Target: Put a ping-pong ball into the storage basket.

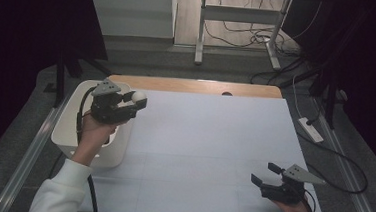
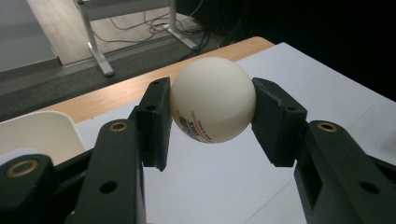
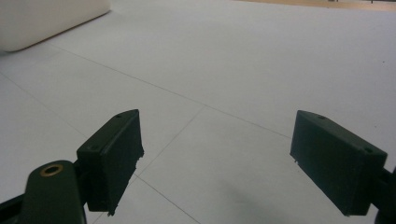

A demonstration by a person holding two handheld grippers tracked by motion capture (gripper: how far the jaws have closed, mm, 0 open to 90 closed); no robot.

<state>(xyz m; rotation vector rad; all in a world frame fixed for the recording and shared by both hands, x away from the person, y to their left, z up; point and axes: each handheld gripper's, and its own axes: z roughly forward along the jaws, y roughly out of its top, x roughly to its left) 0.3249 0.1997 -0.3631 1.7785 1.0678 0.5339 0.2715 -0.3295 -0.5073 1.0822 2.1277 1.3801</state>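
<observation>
At nine o'clock, the left gripper [image 1: 135, 101] clamps a cream plastic ping-pong ball with red print [image 2: 213, 100] beside the white plastic tub [image 1: 69, 123]. The pickup looks done, with placement remaining. At five o'clock, the right gripper [image 1: 266, 173] hovers spread wide, empty, over the white table mat [image 1: 209, 137].

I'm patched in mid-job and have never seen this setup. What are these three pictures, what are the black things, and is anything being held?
No robot arm here: a person holds hand-worked tongs in each hand. The high view looks down on the table, forearms entering from the bottom. The other two pictures come from cameras riding on each tool, looking along its black jaws. The left tongs are closed on a white ball with red print, held near the white bin at the table's left edge. The right tongs are open with nothing between the jaws, over bare white table surface at the near right.
</observation>
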